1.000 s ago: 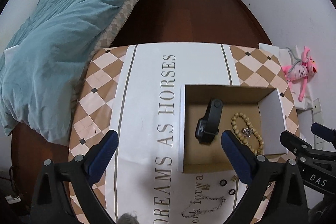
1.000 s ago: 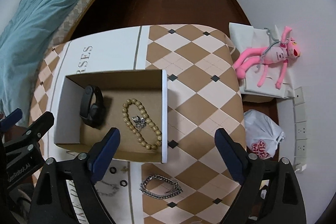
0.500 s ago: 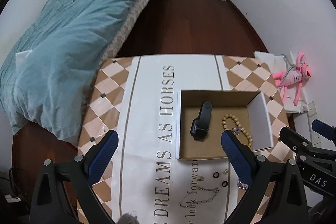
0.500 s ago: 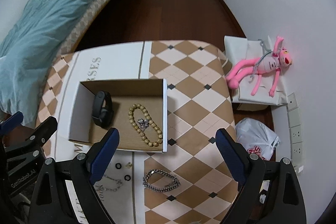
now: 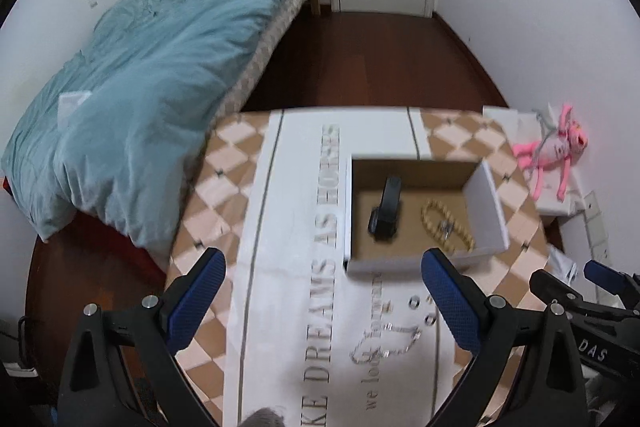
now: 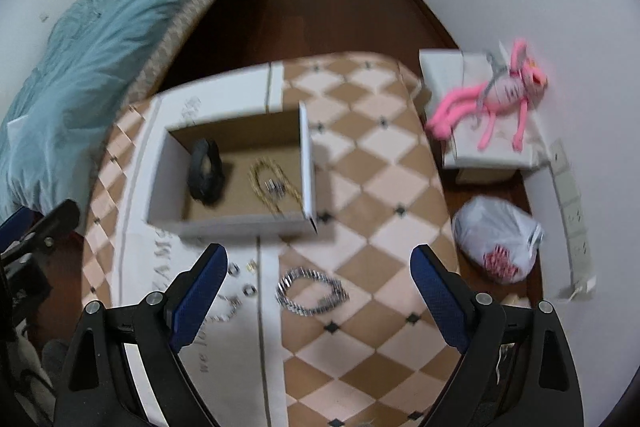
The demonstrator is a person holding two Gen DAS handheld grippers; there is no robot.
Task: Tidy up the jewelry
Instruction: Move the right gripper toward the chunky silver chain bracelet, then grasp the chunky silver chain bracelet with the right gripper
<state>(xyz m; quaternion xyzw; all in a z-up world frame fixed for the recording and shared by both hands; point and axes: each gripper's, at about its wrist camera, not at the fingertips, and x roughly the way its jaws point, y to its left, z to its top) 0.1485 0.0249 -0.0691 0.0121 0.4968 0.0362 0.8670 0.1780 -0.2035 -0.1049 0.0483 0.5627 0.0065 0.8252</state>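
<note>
**Grippers Held Wide Above a Table of Loose Jewelry**

Both hand-held grippers hung above the near end of the table [image 6: 380, 163] with nothing between their blue pads. The left gripper [image 5: 322, 297] stood with its jaws spread wide and empty, and the right gripper [image 6: 316, 291] was spread just as wide, also holding nothing.

An open cardboard box [image 6: 306, 163] sat on the tablecloth, across the seam where the white lettered panel meets the brown-and-cream checks. Inside it lay two pieces — a black wristband [image 6: 205, 173] toward the box's left side and a beaded bracelet [image 6: 274, 189] toward its right, with a small silver item resting inside the bead loop.

Other pieces lay on the cloth between the box and the table's near edge: a silver link bracelet [image 6: 312, 293] on the checked part, just right of the seam, and on the white panel to its left a few small rings [image 6: 234, 270] and a thin silver chain [image 5: 386, 343].

Both views were motion-blurred. Beyond the table's left edge lay a bed with a blue duvet [image 5: 140, 99]; past the right edge, a pink plush toy [image 6: 490, 99] rested on a white box beside the wall, near a tied plastic bag [image 6: 498, 239] on the floor.
</note>
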